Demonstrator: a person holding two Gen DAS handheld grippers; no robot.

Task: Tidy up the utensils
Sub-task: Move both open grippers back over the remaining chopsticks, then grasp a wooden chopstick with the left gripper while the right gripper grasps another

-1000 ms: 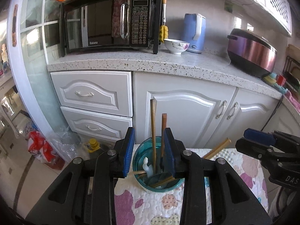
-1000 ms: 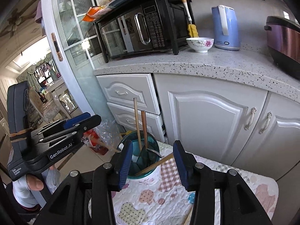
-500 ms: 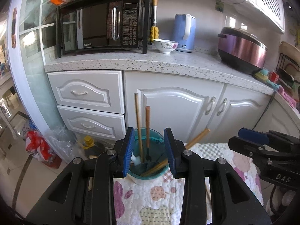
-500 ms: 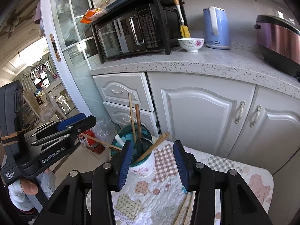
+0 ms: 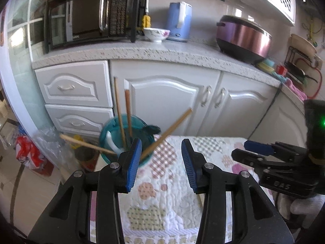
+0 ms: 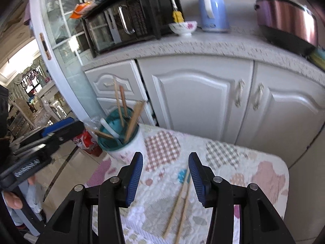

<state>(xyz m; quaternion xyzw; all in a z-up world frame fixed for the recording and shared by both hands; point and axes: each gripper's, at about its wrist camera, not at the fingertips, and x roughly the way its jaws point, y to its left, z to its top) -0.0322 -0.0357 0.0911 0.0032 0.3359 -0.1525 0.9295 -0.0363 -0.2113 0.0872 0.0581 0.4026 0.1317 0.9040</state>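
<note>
A white utensil cup with a teal inside (image 5: 113,142) (image 6: 127,147) stands at the far left corner of the quilted table mat (image 5: 172,162) (image 6: 223,158). Several wooden chopsticks (image 5: 121,109) (image 6: 134,120) and a white spoon (image 6: 109,129) stick out of it. Two loose chopsticks (image 6: 178,201) lie on the mat between my right gripper's jaws. My left gripper (image 5: 161,162) is open and empty, right of the cup. My right gripper (image 6: 165,177) is open and empty above the loose chopsticks.
White cabinets (image 5: 162,97) and a speckled counter (image 6: 203,44) stand behind the table, with a microwave (image 5: 89,18), bowl (image 5: 156,33), blue kettle (image 5: 179,21) and rice cooker (image 5: 243,38). The floor drops away left of the table, with bags (image 5: 26,152) on it.
Both grippers have pulled back and shifted right, away from the cup. The left gripper's jaws have opened wider. The loose chopsticks now show between the right gripper's jaws.
</note>
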